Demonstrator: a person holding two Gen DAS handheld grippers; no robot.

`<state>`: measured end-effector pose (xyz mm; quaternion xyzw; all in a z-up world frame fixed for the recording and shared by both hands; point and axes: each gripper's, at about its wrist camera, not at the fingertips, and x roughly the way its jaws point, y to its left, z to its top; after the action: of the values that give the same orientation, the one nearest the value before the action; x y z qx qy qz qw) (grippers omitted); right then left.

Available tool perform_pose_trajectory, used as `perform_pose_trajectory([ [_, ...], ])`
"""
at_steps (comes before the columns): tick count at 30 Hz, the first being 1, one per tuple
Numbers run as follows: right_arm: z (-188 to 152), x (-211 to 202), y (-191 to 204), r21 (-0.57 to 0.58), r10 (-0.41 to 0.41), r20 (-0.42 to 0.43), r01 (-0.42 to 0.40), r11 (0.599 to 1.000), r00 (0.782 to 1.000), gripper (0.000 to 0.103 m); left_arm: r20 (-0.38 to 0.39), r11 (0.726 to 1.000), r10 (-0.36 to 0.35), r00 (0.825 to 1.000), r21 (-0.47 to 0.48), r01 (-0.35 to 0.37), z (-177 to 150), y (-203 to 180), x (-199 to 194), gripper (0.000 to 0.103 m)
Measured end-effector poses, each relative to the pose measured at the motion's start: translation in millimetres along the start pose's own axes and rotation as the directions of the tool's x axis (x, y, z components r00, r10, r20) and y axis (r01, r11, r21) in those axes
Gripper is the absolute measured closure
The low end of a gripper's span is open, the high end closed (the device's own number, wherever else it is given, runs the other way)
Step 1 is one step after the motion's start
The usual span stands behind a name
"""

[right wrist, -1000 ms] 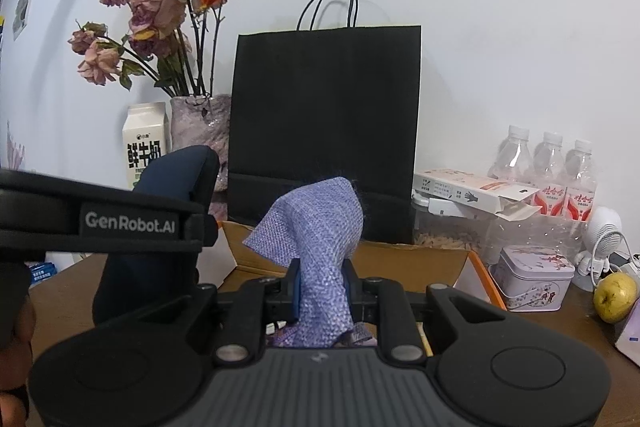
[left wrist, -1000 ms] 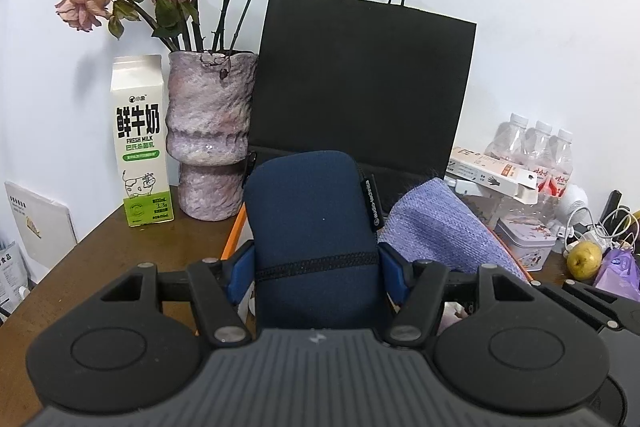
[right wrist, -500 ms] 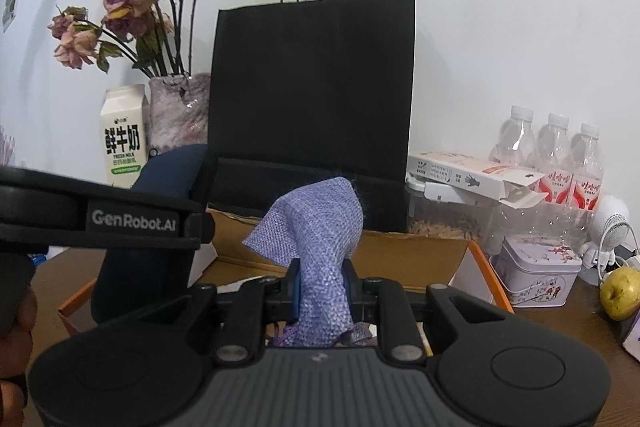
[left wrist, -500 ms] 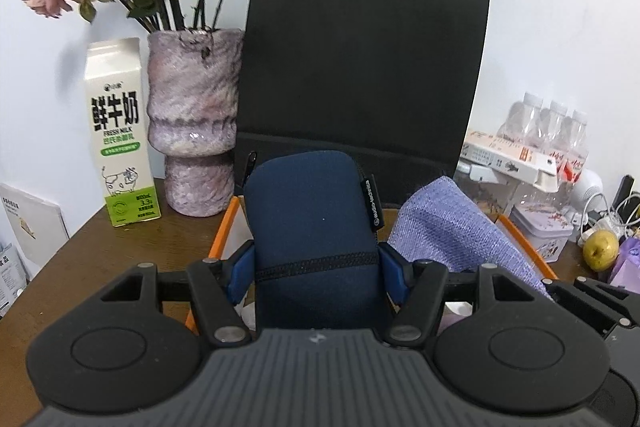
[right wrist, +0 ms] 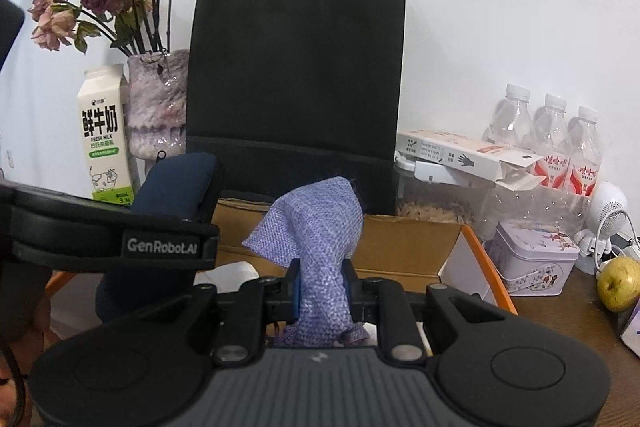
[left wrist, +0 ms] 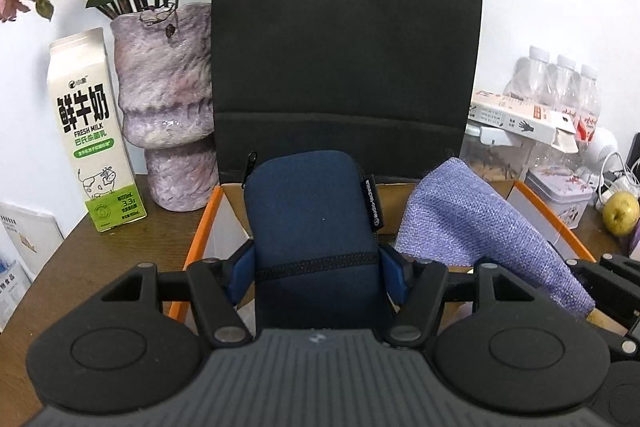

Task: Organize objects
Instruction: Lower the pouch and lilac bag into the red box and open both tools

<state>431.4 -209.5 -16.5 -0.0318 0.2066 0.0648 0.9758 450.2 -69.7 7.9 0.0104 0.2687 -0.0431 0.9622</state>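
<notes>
Your left gripper (left wrist: 316, 267) pinches the blue pouch (left wrist: 312, 219) and your right gripper (right wrist: 322, 285) pinches the purple cloth (right wrist: 320, 227) over the box (right wrist: 400, 239), so either may snag its rim.

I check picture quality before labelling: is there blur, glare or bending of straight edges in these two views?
Left wrist view: sharp, evenly lit; the black paper bag bulges from the fisheye lens; slight shine on the vase. Right wrist view: also sharp; dark corners, the bag's edges lean; the water bottles show small highlights, no strong glare.
</notes>
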Motion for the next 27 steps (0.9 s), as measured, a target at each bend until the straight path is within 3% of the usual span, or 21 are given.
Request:
perform_pose_trajectory([
  [9, -2.2, 2.4, -2.0, 0.005, -0.020, -0.020, 0.020, 1.000, 1.000, 0.082, -0.021, 0.999, 0.001, 1.000, 0.035, 0.000, -2.0, -5.1, 3.2, 0.036],
  [10, -2.4, 2.3, -2.6, 0.009, -0.024, -0.020, 0.025, 1.000, 0.999, 0.075, -0.022, 1.000, 0.005, 1.000, 0.031, -0.004, -1.8, -4.5, 3.4, 0.032],
  [13, -3.1, 2.8, -5.0, 0.021, -0.040, -0.023, 0.041, 0.999, 0.999, 0.054, -0.006, 1.000, 0.016, 1.000, 0.026, -0.016, -1.4, -3.8, 1.5, 0.000],
  [17, -4.2, 4.1, -8.8, 0.039, -0.067, -0.027, 0.069, 0.997, 0.997, 0.014, 0.010, 1.000, 0.016, 1.000, 0.023, -0.017, -0.8, -3.4, -1.2, 0.000],
  [22, -4.7, 4.6, -12.8, 0.062, -0.081, -0.027, 0.083, 0.995, 0.996, 0.002, 0.003, 1.000, 0.019, 1.000, 0.022, -0.019, -1.5, -3.0, 1.0, 0.000],
  [27, -5.6, 5.8, -13.5, 0.066, -0.079, -0.036, 0.081, 0.995, 0.996, 0.001, 0.009, 1.000, 0.017, 1.000, 0.016, -0.017, -1.9, -2.5, 0.1, 0.000],
])
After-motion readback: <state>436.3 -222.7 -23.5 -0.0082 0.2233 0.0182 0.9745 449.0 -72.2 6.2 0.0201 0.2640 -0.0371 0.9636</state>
